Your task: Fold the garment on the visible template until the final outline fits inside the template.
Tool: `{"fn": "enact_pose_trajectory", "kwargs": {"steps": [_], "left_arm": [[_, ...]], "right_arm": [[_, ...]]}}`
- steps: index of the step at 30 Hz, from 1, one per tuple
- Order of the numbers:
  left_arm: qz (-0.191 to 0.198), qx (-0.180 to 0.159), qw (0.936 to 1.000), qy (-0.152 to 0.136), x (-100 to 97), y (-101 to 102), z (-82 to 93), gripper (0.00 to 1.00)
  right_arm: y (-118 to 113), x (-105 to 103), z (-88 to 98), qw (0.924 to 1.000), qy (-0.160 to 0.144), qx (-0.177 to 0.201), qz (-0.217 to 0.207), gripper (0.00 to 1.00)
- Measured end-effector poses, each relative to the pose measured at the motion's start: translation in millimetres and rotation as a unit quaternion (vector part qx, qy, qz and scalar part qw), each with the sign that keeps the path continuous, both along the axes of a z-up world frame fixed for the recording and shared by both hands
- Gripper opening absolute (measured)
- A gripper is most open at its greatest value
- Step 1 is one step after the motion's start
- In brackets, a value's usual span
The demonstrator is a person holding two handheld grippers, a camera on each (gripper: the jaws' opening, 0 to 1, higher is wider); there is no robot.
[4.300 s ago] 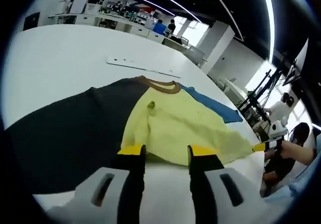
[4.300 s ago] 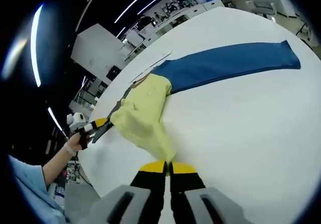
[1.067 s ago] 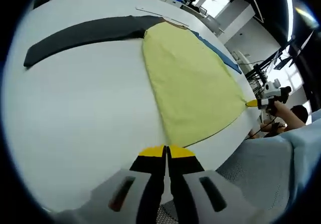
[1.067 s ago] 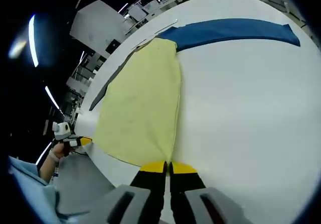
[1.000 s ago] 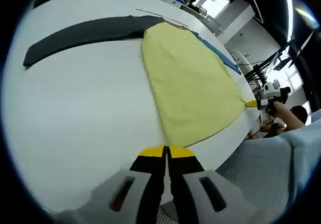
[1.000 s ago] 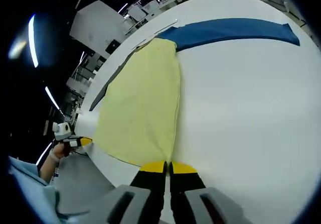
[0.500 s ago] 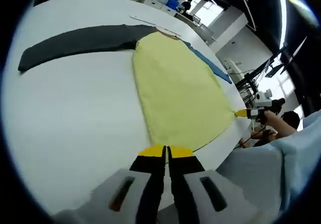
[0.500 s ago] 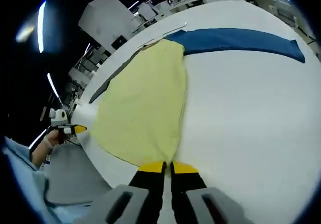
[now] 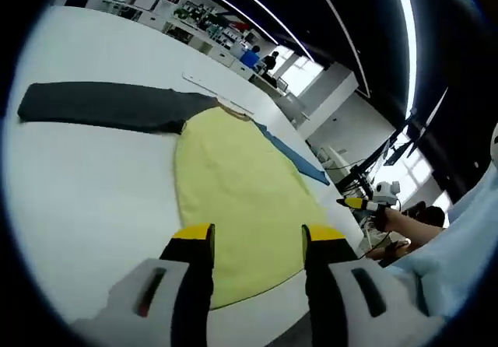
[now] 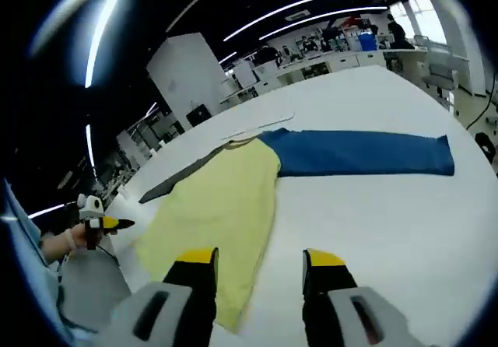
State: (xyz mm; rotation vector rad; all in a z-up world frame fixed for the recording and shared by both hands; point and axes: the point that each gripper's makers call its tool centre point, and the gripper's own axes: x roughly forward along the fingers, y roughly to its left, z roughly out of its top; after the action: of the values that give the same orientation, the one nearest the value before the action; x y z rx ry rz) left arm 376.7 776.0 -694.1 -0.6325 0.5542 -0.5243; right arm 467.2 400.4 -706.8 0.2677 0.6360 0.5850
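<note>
The garment lies flat on the white table (image 9: 78, 184): a yellow body (image 9: 233, 199), a dark grey sleeve (image 9: 101, 106) stretched to one side and a blue sleeve (image 10: 366, 152) to the other. In the right gripper view the yellow body (image 10: 218, 207) runs toward my jaws. My left gripper (image 9: 250, 242) hangs open just above the yellow hem, holding nothing. My right gripper (image 10: 258, 263) is open too, over the hem's other corner. The right gripper's yellow tip (image 9: 354, 203) shows at the far side in the left gripper view; the left gripper (image 10: 101, 222) shows at the left of the right gripper view.
A thin white strip (image 9: 210, 86) lies on the table beyond the collar (image 9: 229, 110). The person's hand (image 10: 62, 242) and light blue sleeve (image 9: 459, 238) stand at the table's near edge. Desks and equipment fill the room behind.
Both grippers have let go of the yellow hem and opened, then lifted back. The yellow body now lies spread flat on the table.
</note>
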Motion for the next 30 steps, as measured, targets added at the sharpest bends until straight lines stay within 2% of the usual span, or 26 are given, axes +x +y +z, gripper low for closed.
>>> {"fn": "enact_pose_trajectory", "kwargs": {"steps": [2, 4, 8, 12, 16, 17, 18, 20, 21, 23, 25, 26, 27, 30], "left_arm": [[0.017, -0.018, 0.9996, -0.013, 4.5, 0.5, 6.0, 0.53], [0.021, -0.024, 0.9993, -0.021, 6.2, -0.3, 9.5, 0.56], [0.017, -0.005, 0.9995, -0.027, 8.5, 1.1, 12.1, 0.69], [0.019, 0.008, 0.9993, -0.032, 9.5, 5.8, 13.0, 0.8], [0.017, 0.037, 0.9988, -0.029, 8.7, 8.1, 5.8, 0.99], [0.015, 0.042, 0.9986, -0.03, 8.1, 8.6, 5.0, 0.98], [0.017, 0.038, 0.9986, -0.033, 8.1, 8.0, 6.2, 0.99], [0.024, 0.045, 0.9968, -0.061, 10.7, 9.3, 11.9, 0.99], [0.023, 0.044, 0.9971, -0.057, 9.4, 8.2, 11.1, 0.99], [0.021, 0.033, 0.9978, -0.053, 9.4, 6.1, 11.7, 0.99], [0.024, 0.033, 0.9976, -0.056, 10.0, 6.7, 11.8, 0.99], [0.025, 0.032, 0.9978, -0.053, 9.9, 6.9, 10.7, 0.99], [0.025, 0.031, 0.9979, -0.051, 9.5, 6.6, 10.4, 0.99], [0.025, 0.031, 0.998, -0.049, 8.5, 7.3, 9.0, 0.99]], "right_arm": [[-12.1, 13.2, 3.9, 0.9993, 0.003, 0.017, -0.033, 0.43], [-22.5, 26.4, 8.5, 0.9984, -0.006, 0.024, -0.051, 0.49], [-36.1, 41.6, 11.4, 0.997, -0.018, 0.008, -0.075, 0.69], [-44.9, 48.5, 13.2, 0.9955, -0.025, -0.009, -0.09, 0.8], [-58.6, 58.0, 15.2, 0.9924, -0.035, -0.021, -0.116, 0.96], [-62.4, 62.1, 15.6, 0.9912, -0.042, -0.023, -0.123, 1.0], [-63.2, 61.6, 16.2, 0.991, -0.041, -0.025, -0.125, 0.99], [-68.2, 64.6, 9.8, 0.9905, -0.027, -0.036, -0.13, 1.0], [-71.4, 67.3, 6.9, 0.9897, -0.029, -0.045, -0.133, 1.0], [-88.5, 87.8, -0.2, 0.9868, -0.029, -0.059, -0.148, 0.99], [-103.1, 99.5, -5.6, 0.9831, -0.023, -0.045, -0.176, 0.98], [-102.8, 100.6, -4.5, 0.9821, -0.024, -0.035, -0.184, 0.99], [-103.5, 104.0, -5.5, 0.9832, -0.023, -0.033, -0.178, 0.99], [-119.3, 111.5, -11.2, 0.9771, -0.029, -0.064, -0.201, 0.97]]}}
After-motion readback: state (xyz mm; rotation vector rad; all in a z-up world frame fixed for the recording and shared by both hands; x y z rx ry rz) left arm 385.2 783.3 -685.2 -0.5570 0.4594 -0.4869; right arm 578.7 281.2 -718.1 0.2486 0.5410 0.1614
